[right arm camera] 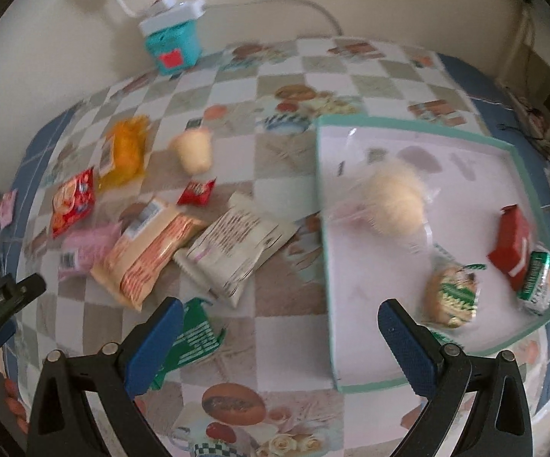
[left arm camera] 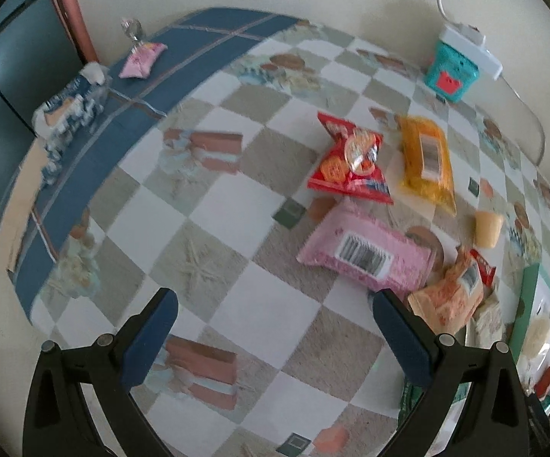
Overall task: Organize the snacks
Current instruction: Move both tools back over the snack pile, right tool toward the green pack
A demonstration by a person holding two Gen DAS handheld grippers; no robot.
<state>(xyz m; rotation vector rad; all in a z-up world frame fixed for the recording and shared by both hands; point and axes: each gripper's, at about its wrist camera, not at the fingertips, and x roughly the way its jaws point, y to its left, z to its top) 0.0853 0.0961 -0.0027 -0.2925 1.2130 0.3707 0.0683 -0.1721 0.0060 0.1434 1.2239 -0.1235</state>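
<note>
Left gripper (left arm camera: 275,316): jaws spread wide, blue pads (left arm camera: 149,342) clear of everything, nothing held; it hangs over bare checked tablecloth (left arm camera: 275,327) at lower centre of the left wrist view. Right gripper (right arm camera: 280,323): likewise spread wide and empty, its left pad above a green packet (right arm camera: 195,342) at lower left of centre, its right pad over the near edge of the tray (right arm camera: 408,375); whether either pad touches what lies below it cannot be told through the blur. Tray: white floor, teal rim, right half of the right wrist view; it holds a clear-wrapped pale bun (right arm camera: 396,202) near the middle, a red carton (right arm camera: 512,245) at the right, a green-and-white wrapped roll (right arm camera: 539,282) touching the carton, and a green-printed wrapped cake (right arm camera: 453,295) at lower centre. Loose snacks on the cloth, left of the tray in the right wrist view: a cream packet with printed text (right arm camera: 236,247) just beside the tray's edge, an orange-striped packet (right arm camera: 149,255) against it, a pink packet (right arm camera: 84,247), a red cracker bag (right arm camera: 73,202), a yellow bag (right arm camera: 124,150), a pale cup-shaped item (right arm camera: 195,150) and a small red sachet (right arm camera: 196,192). Far edge: a teal box (right arm camera: 174,47) with a white power strip (right arm camera: 176,9) on top, upper left. Left wrist view, upper left: a small pink sachet (left arm camera: 141,59) and a blue-and-white pack (left arm camera: 71,104) on the cloth's blue border.
</note>
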